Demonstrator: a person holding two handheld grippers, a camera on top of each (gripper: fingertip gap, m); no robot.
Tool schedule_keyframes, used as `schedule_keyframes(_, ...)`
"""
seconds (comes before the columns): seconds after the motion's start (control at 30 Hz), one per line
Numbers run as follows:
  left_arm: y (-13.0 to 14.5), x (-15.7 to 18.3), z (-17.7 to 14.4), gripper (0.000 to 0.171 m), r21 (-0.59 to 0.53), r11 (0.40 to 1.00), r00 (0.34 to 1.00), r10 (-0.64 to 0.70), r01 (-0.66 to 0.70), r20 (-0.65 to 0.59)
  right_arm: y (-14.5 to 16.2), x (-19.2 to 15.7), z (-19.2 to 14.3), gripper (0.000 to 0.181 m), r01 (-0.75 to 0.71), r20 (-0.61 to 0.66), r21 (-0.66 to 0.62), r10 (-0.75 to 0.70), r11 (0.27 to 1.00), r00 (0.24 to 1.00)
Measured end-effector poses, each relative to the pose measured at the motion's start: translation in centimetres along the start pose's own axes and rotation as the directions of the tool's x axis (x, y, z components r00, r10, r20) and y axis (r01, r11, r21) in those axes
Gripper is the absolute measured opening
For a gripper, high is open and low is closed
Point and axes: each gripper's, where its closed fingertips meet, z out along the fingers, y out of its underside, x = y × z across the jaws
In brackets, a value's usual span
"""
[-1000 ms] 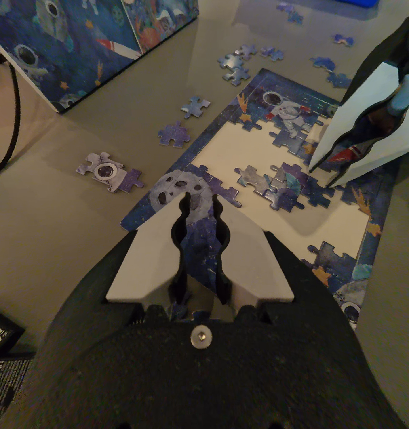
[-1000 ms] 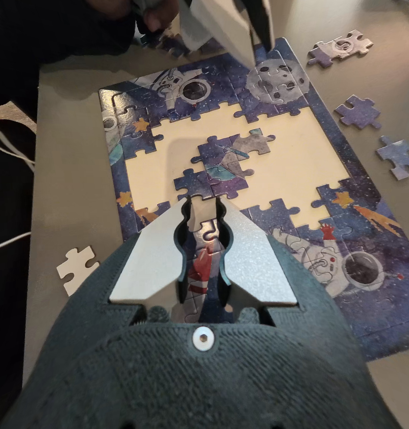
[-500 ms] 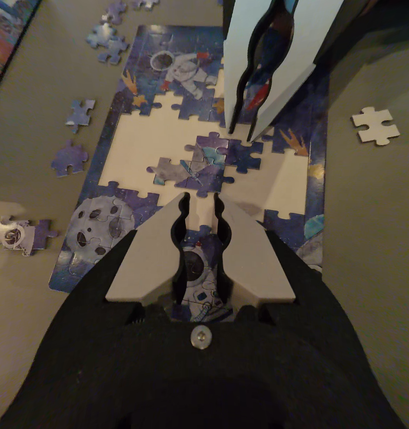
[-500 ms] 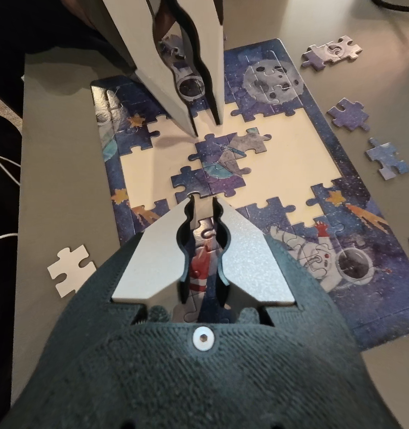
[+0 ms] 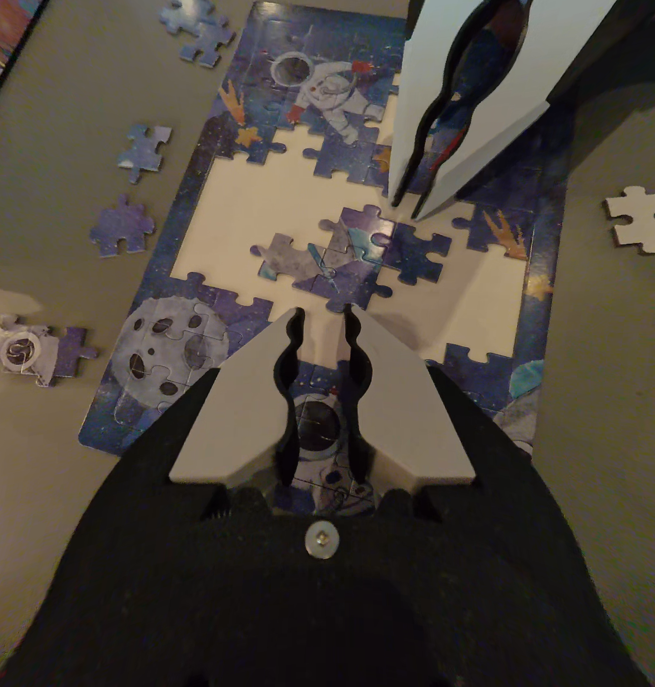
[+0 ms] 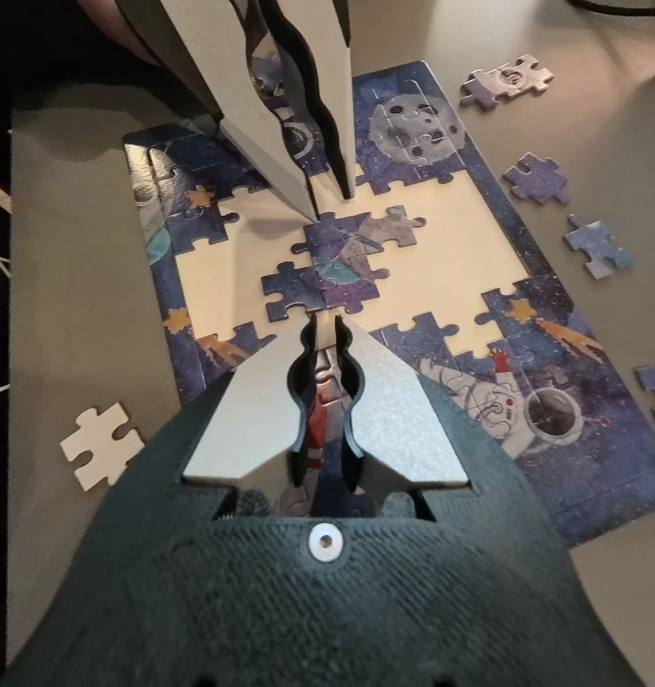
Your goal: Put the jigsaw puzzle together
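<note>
The space-picture jigsaw puzzle (image 5: 355,93) lies flat on the grey table, its border mostly filled and its cream middle (image 5: 266,193) bare. A cluster of joined pieces (image 5: 350,260) sits loose in that middle, and it also shows in the right wrist view (image 6: 341,267). My left gripper (image 5: 323,310) is empty, its jaws a little apart, with its tips at the cluster's near edge. My right gripper (image 6: 324,318) is empty with only a narrow gap, its tips at the opposite edge of the cluster. Each gripper shows in the other's view, the right (image 5: 406,210) and the left (image 6: 329,207).
Loose pieces lie left of the puzzle (image 5: 121,230) (image 5: 143,150) (image 5: 203,33), with a joined pair (image 5: 32,349). A white face-down piece (image 5: 638,225) lies on the other side, also in the right wrist view (image 6: 99,442). The puzzle box (image 5: 6,37) stands at the far left. Across from one pair of fingers to the other is roughly 7 cm.
My left gripper swung from the moon corner to the middle, facing the right gripper. Both have closed in on the cluster from opposite sides. The right jaws have narrowed a little.
</note>
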Motion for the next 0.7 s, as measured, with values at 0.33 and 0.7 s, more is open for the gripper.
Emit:
schedule_keyframes(0.33, -0.3, -0.1, 0.2, 0.016, 0.002, 0.999, 0.999, 0.032, -0.032, 0.037, -0.5, 1.6, 0.6, 0.000, 0.018, -0.111, -0.016, -0.020, 1.000, 0.994)
schedule_keyframes(0.7, -0.3, -1.0, 0.2, 0.013, 0.003, 1.000, 0.996, -0.010, 0.010, 0.083, -0.6, 2.9, 0.7, 0.000, -0.003, -0.171, -0.020, -0.001, 1.000, 0.985)
